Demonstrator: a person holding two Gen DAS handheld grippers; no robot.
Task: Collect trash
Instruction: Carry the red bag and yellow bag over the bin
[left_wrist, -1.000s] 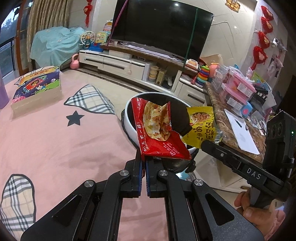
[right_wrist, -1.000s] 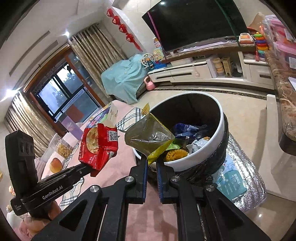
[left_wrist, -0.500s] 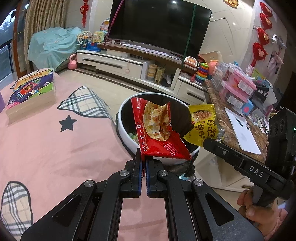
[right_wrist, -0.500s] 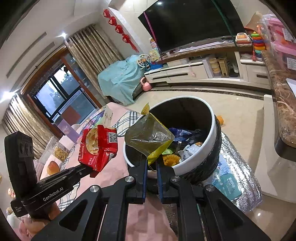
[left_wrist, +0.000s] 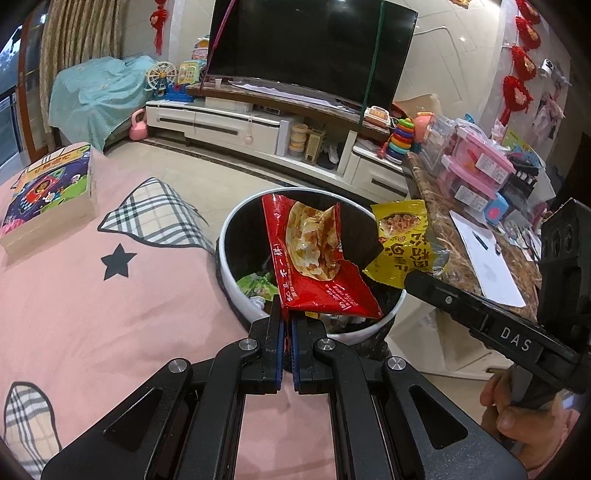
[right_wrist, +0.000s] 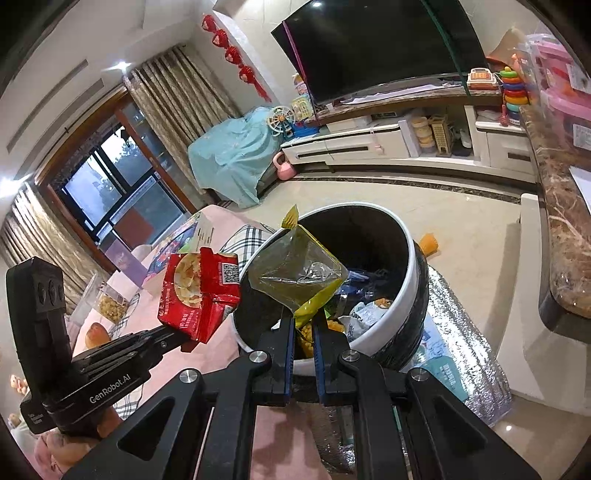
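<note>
**Two snack wrappers held over the open bin**

The left gripper (left_wrist: 287, 314) has its blue-padded jaws pressed together on the lower corner of a crumpled red foil snack wrapper (left_wrist: 314, 258) printed with a picture of a flatbread. The wrapper stands up from the pinch, its long axis running from the fingertips up and slightly back toward the torn top edge, which points toward the far rim of the bin. It hangs above the mouth of a round white-rimmed waste bin with a black liner (left_wrist: 236, 291), just beyond the edge of a pink tablecloth with plaid patches and a black star (left_wrist: 92, 295).

The right gripper (right_wrist: 303, 321) is likewise clamped, pinching the bottom corner of a yellow-green plastic snack packet (right_wrist: 295, 277). That packet rises from the jaws and leans to the left in the right wrist view, its narrow yellow tip pointing up and away over the near rim of the bin. In the left wrist view its printed yellow face shows beside the red wrapper, just to the right of it and not clearly touching.

Inside the bin lie other scraps: green, blue and white wrappers and something yellow. A boxed set of colourful children's books (left_wrist: 48, 195) rests on the tablecloth, well apart from the bin.
</note>
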